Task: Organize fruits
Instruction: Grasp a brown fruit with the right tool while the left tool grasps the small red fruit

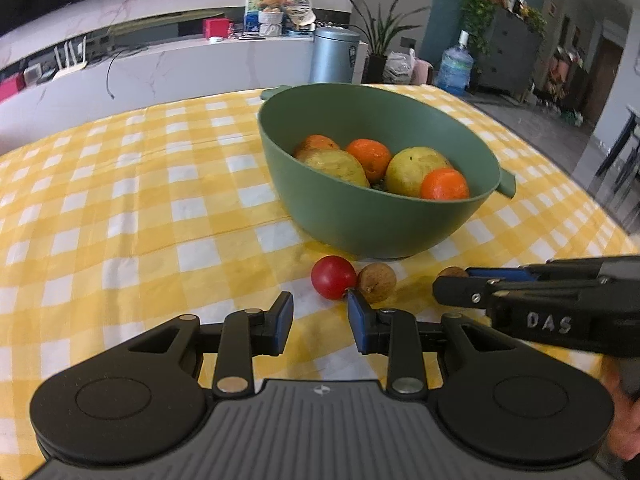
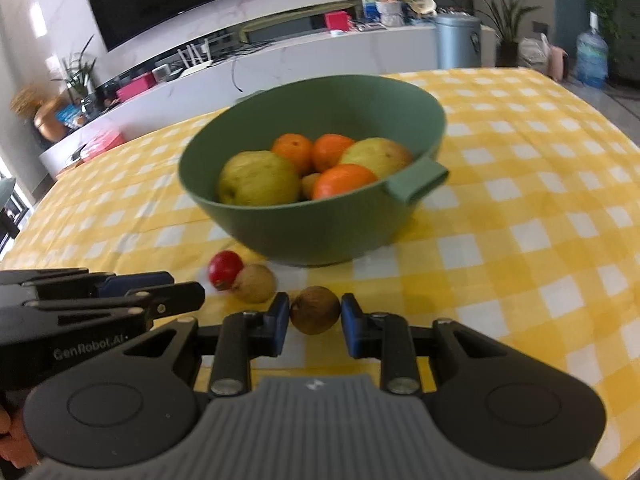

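Note:
A green bowl [image 1: 360,220] [image 2: 300,236] on the yellow checked cloth holds oranges [image 1: 369,159] and yellow-green pears [image 1: 416,170]. In front of it lie a small red fruit [image 1: 333,277] [image 2: 225,269] and a round brown fruit [image 1: 376,282] [image 2: 255,283], touching each other. My left gripper [image 1: 320,312] [image 2: 180,289] is open just short of them, with only cloth between its blue pads. My right gripper [image 2: 315,314] [image 1: 456,286] is shut on a second brown fruit [image 2: 315,309] [image 1: 453,271] that rests on the cloth to the right of the pair.
The bowl has a side handle [image 2: 418,184] that sticks out toward the right. The checked table [image 1: 120,208] stretches to the left and right of the bowl. Beyond its far edge stand a white counter, a grey bin [image 1: 334,56] and plants.

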`<state>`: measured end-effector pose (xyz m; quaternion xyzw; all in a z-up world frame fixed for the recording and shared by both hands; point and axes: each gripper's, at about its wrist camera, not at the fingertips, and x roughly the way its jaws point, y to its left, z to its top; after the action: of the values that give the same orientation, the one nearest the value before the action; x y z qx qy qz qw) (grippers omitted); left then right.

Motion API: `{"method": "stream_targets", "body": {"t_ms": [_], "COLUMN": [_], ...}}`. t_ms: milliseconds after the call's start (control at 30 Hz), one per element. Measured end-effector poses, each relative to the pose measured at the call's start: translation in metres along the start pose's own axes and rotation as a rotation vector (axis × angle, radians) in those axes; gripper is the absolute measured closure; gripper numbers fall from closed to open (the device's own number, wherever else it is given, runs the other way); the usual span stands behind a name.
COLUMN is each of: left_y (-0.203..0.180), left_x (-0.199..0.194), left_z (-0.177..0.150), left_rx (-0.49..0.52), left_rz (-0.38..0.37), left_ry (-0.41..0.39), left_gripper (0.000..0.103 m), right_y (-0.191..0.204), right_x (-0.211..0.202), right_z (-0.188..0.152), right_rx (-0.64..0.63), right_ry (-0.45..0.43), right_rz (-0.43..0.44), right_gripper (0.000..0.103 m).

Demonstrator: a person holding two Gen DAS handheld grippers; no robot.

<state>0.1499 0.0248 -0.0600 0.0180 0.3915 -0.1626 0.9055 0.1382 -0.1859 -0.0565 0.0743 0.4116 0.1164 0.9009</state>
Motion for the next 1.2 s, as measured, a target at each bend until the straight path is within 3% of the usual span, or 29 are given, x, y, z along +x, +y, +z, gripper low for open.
{"method": "stream_targets", "body": {"t_ms": [433, 1000, 1200], "left_y": [-0.007, -0.031, -0.03], "left_x": [0.024, 0.035, 0.033], "left_z": [0.008, 0.006, 0.007], "left_rx": [0.148, 0.364, 0.348], "left_rz": [-0.029, 0.009, 0.011], "left_ry": [0.021, -0.004, 0.001], "left_gripper": [0.066, 0.06, 0.069], "right_y": [-0.006, -0.006, -0.005], "right_x": [0.005, 0.01, 0.009], "right_z": [0.001, 0.001, 0.002], "right_rx": [0.045, 0.056, 0.047], "right_ry": [0.011, 0.014, -0.013], "right_rz": [0.019, 0.038, 0.023], "right_gripper": [0.078, 0.078, 0.078]}}
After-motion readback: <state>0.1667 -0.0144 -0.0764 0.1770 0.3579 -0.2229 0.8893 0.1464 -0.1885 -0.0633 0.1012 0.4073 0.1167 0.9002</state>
